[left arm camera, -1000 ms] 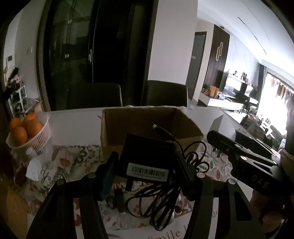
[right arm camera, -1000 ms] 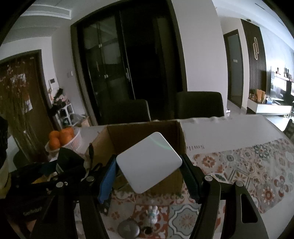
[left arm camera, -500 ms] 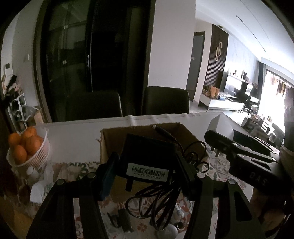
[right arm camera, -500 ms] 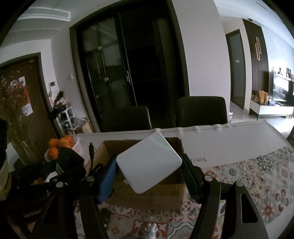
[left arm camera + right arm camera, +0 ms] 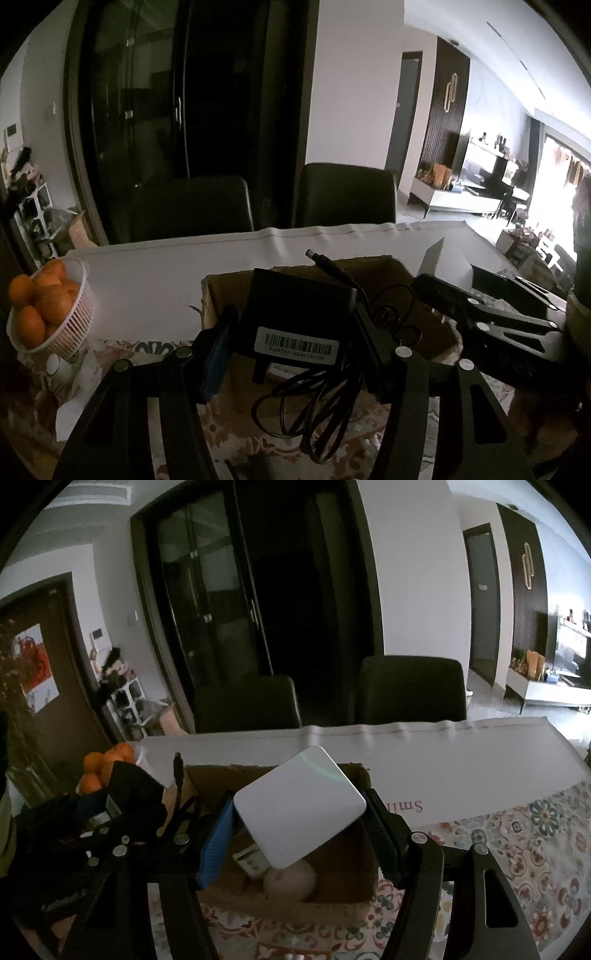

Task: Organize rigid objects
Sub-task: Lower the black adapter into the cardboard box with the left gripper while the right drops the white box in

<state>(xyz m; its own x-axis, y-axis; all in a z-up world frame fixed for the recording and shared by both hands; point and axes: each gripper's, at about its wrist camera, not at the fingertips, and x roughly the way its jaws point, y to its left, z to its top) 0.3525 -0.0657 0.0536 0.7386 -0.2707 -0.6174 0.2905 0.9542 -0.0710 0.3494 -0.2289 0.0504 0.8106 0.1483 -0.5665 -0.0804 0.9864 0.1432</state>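
At the far left, a white basket of oranges [image 5: 51, 317] is seen on the table [image 5: 155, 266], well apart from the work. Just to its right, the left gripper [image 5: 295, 332] is clamped on a black power adapter [image 5: 299, 314]; the jaws are part-way closed with both pads pressed against the adapter's sides. Its cable [image 5: 314, 402] hangs in loose loops below the jaws, and its plug [image 5: 325, 260] points up and away. The adapter is held above the near left wall of an open cardboard box [image 5: 295, 897], which stands on the patterned cloth in the middle of the table.

Further right, the right gripper [image 5: 299, 823] is closed on a flat white square device [image 5: 299, 805], held by two opposite edges and tilted. The device is held over the open box, in which a round pale object [image 5: 291, 878] and a small labelled item [image 5: 251, 860] already lie.

The step in hand is judged to be the carrying of both items to the box. For the next move, each item is to be brought over the opening and lowered inside before the jaws are released; the dangling cable should be cleared over the box wall so that it is not caught on the rim.
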